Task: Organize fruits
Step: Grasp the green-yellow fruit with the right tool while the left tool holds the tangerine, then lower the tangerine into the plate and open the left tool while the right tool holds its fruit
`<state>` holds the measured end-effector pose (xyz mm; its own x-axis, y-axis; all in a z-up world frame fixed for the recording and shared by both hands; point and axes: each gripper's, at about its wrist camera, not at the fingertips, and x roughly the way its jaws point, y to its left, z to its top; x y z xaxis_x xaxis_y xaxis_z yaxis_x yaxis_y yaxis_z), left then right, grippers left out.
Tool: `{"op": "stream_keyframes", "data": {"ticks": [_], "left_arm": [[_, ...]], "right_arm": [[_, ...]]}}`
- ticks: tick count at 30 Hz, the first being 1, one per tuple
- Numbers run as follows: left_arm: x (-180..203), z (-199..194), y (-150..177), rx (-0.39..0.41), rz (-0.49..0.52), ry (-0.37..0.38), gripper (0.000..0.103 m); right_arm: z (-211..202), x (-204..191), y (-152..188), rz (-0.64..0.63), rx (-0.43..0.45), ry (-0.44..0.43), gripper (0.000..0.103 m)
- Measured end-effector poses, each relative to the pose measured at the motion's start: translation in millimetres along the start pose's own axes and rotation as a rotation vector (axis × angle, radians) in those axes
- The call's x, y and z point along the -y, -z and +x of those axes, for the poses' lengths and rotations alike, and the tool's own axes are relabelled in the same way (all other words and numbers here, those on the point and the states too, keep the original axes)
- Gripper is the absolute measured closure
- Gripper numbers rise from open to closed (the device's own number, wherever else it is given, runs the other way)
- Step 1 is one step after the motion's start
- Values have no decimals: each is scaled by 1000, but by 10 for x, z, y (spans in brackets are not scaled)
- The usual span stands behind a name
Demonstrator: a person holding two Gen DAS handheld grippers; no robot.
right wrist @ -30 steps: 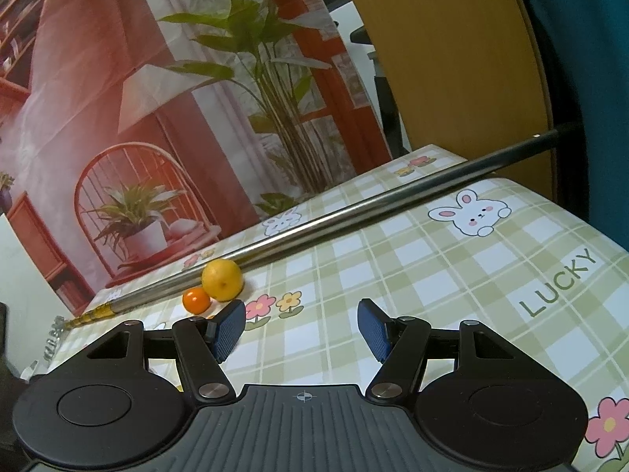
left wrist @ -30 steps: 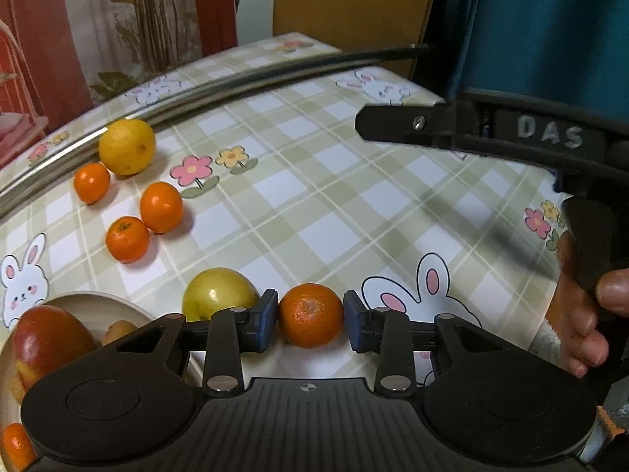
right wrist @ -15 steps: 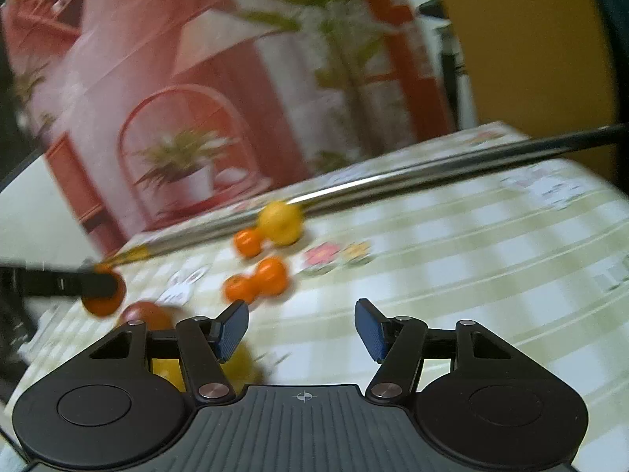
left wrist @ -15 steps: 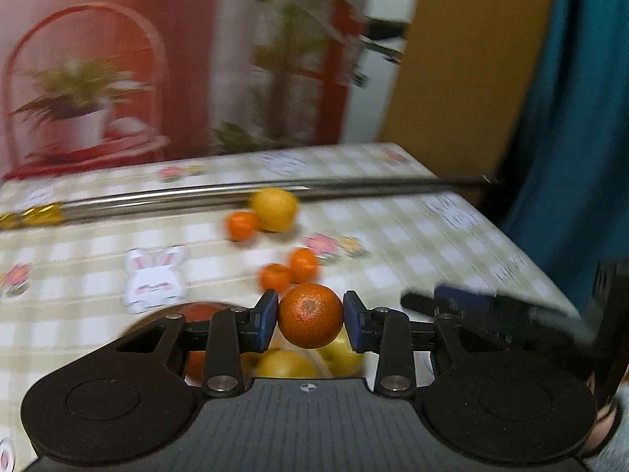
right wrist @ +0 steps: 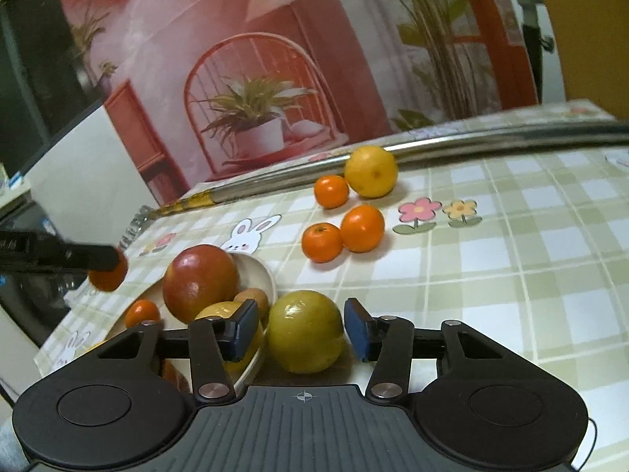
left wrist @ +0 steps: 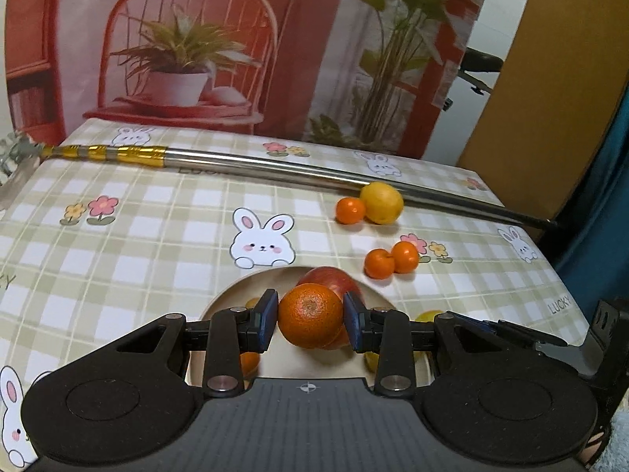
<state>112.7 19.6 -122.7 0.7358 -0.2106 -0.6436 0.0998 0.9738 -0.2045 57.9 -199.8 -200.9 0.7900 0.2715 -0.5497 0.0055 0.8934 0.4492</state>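
Observation:
In the left wrist view my left gripper is shut on an orange and holds it above a beige plate. The plate carries a red apple and smaller fruits. The right wrist view shows my right gripper open, its blue pads on either side of a yellow-green fruit. That fruit rests on the tablecloth just right of the plate. At the left edge of this view the left gripper's finger covers part of the held orange.
Farther back on the checked cloth lie two mandarins. Behind them a third mandarin and a yellow lemon-like fruit rest against a long metal rod. A printed backdrop stands behind the table.
The left gripper has lifted the orange off the cloth and carried it over the plate. The right gripper has swung left and down, its open pads now on either side of the yellow-green fruit.

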Motion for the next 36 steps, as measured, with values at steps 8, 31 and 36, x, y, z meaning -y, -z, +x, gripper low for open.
{"op": "stream_keyframes", "data": {"ticks": [8, 31, 36], "left_arm": [[-101, 30, 98, -9, -45, 8, 65], [-112, 78, 184, -45, -53, 7, 65], [-139, 106, 187, -52, -61, -8, 65]], "right_arm": [[-3, 44, 86, 7, 10, 12, 65], [-43, 220, 100, 113, 45, -32, 65], [-46, 232, 99, 119, 50, -36, 65]]}}
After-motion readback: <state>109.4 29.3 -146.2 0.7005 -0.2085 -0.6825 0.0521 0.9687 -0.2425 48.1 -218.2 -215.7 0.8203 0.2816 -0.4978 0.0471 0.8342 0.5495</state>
